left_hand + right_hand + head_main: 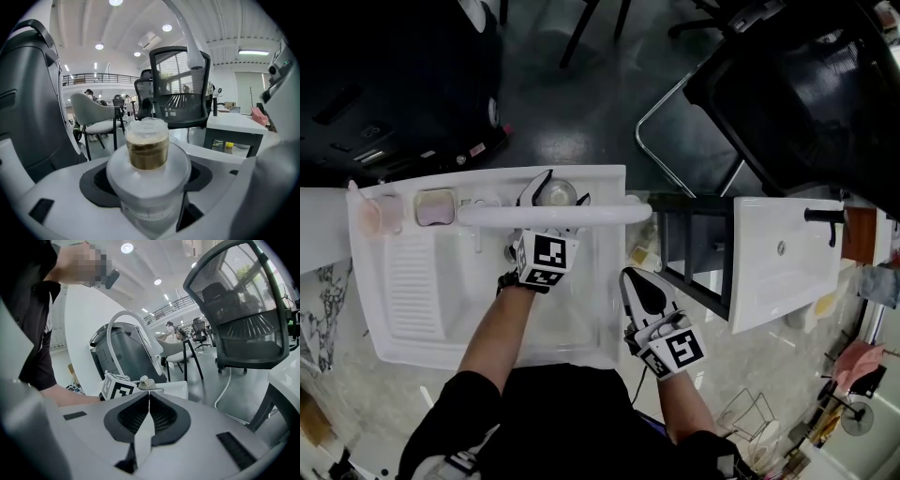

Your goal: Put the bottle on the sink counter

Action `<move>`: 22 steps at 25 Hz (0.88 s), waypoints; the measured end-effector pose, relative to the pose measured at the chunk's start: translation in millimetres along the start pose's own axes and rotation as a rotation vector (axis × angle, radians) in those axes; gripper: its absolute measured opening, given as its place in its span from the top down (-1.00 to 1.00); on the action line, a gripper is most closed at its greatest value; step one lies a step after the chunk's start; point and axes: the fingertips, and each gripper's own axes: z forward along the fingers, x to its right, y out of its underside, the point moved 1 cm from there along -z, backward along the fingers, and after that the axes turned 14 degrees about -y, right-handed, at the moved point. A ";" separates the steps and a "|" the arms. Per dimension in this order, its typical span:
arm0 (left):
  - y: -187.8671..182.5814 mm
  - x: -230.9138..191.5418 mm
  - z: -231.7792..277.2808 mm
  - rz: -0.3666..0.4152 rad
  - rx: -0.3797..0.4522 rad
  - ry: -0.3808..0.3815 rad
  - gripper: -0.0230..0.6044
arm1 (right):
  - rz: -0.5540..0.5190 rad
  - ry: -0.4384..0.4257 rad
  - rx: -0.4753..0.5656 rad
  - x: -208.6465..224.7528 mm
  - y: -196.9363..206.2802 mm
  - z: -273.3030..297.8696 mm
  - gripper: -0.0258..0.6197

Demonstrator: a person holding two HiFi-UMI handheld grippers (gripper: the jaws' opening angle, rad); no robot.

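Observation:
A frosted white bottle (147,164) with a gold neck and a clear cap stands upright between my left gripper's black pads, which touch both of its sides. From the head view the bottle (556,194) is over the back rim of the white sink (403,281), just behind the curved white faucet (609,214). My left gripper (555,187) reaches over the basin and is shut on it. My right gripper (639,286) hangs off the sink's right edge, shut and holding nothing; its pads (161,416) meet along a thin line.
A pink cup (375,214) and a small dish (435,206) sit on the sink's back left rim. A black rack (694,244) and a second white basin (778,262) stand to the right. A black office chair (806,84) is beyond them.

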 end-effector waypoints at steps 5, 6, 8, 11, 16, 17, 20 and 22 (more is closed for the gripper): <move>-1.0 0.7 0.8 -0.022 0.001 0.013 -0.23 | 0.003 -0.014 0.002 -4.0 -0.2 1.9 0.82; -2.1 1.2 0.2 -0.045 0.006 0.033 -0.26 | 0.001 -0.016 0.001 -5.3 -0.6 2.3 0.82; -4.2 2.1 -2.1 -0.089 0.013 0.082 -0.36 | -0.004 -0.021 0.000 -7.9 -1.8 2.4 0.82; -0.7 4.3 -7.8 -0.091 -0.003 0.117 -0.36 | -0.015 -0.022 0.000 -11.6 -3.9 0.2 0.82; 16.7 2.3 -28.3 -0.098 -0.042 0.107 -0.36 | -0.041 -0.014 0.011 -19.5 -10.4 -3.0 0.82; 19.0 1.1 -33.8 -0.106 -0.045 0.105 -0.36 | -0.046 -0.013 0.014 -21.8 -11.6 -3.8 0.82; 27.5 -0.9 -53.7 -0.083 -0.058 0.104 -0.36 | -0.056 -0.009 0.026 -32.6 -13.2 -6.4 0.82; 36.4 -1.5 -67.7 -0.084 -0.076 0.114 -0.36 | -0.054 -0.006 0.039 -41.8 -12.9 -6.3 0.82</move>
